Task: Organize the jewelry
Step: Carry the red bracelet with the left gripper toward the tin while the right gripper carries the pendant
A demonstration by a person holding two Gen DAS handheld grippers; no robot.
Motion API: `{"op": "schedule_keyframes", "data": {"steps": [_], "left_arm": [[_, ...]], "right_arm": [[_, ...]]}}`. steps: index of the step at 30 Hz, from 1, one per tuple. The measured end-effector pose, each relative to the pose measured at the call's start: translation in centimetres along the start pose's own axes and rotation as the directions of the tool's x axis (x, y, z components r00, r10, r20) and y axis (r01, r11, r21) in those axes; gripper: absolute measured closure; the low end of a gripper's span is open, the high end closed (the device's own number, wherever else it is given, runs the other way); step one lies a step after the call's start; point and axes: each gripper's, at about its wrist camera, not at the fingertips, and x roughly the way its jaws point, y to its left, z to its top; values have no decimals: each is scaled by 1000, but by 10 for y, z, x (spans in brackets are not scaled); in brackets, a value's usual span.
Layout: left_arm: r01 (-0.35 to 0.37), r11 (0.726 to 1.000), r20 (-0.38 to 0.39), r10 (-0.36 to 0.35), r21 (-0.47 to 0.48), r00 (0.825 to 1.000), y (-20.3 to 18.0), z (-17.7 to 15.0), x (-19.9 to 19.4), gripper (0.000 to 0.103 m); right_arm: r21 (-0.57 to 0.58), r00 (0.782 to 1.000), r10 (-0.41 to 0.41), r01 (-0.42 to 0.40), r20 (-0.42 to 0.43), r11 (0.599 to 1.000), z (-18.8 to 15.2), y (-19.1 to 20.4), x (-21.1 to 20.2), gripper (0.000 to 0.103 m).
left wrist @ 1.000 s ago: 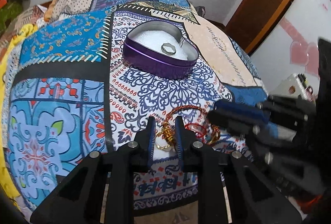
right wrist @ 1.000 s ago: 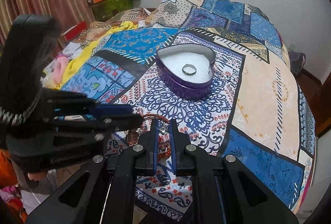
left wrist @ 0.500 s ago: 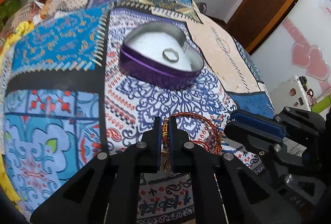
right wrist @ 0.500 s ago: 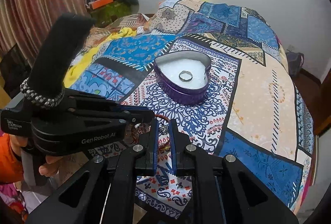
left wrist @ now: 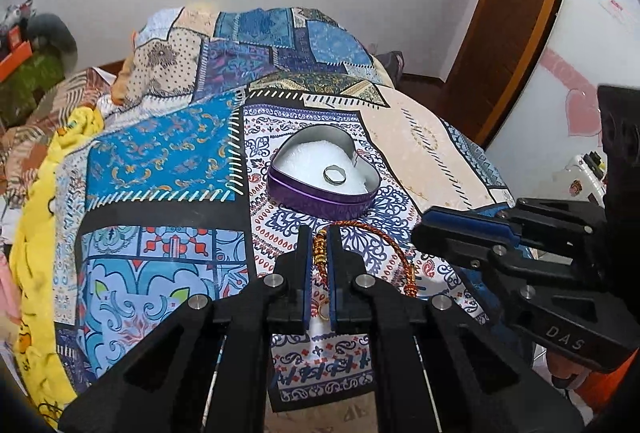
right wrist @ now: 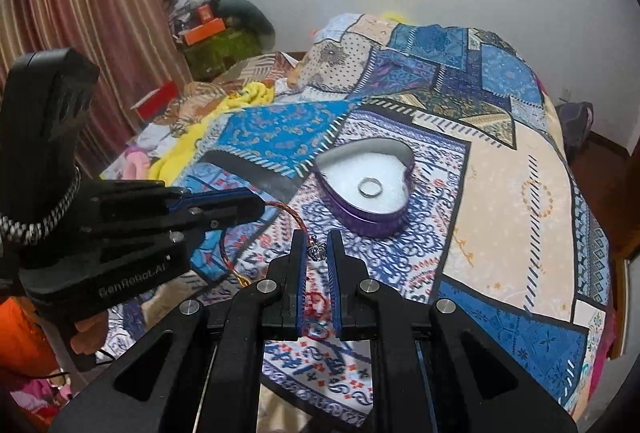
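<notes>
A purple heart-shaped tin [left wrist: 320, 197] [right wrist: 362, 221] with a white lining stands open on the patchwork bedspread. A silver ring [left wrist: 335, 175] [right wrist: 369, 187] lies inside it. My left gripper [left wrist: 319, 235] is shut on an orange-and-gold braided bracelet [left wrist: 384, 243], lifted just short of the tin. The bracelet's cord also shows in the right wrist view [right wrist: 290, 213]. My right gripper [right wrist: 317, 245] is shut on a small silver charm [right wrist: 317, 252] with red thread below it, also lifted near the tin. Each gripper shows in the other's view, close beside it.
The bedspread [left wrist: 160, 161] slopes away on all sides. A yellow blanket [left wrist: 36, 217] lies at the left edge. A wooden door [left wrist: 516, 9] stands at the right, curtains [right wrist: 92, 33] and cluttered shelves at the far left.
Both grippers have risen off the bedspread and tilted up, carrying the bracelet and the charm. The left gripper closed tighter on the bracelet. The tin and ring have not moved.
</notes>
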Motion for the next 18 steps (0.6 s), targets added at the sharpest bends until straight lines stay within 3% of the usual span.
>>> {"op": "schedule_keyframes", "data": {"steps": [8, 18], "left_arm": [[-21, 999, 27, 20, 40, 999, -14, -5, -4, 98], [-51, 998, 50, 49, 37, 998, -10, -1, -6, 98]], "right_arm": [[-26, 1000, -1, 2, 30, 1000, 6, 12, -6, 94], [29, 995, -46, 43, 86, 999, 16, -9, -20, 94]]}}
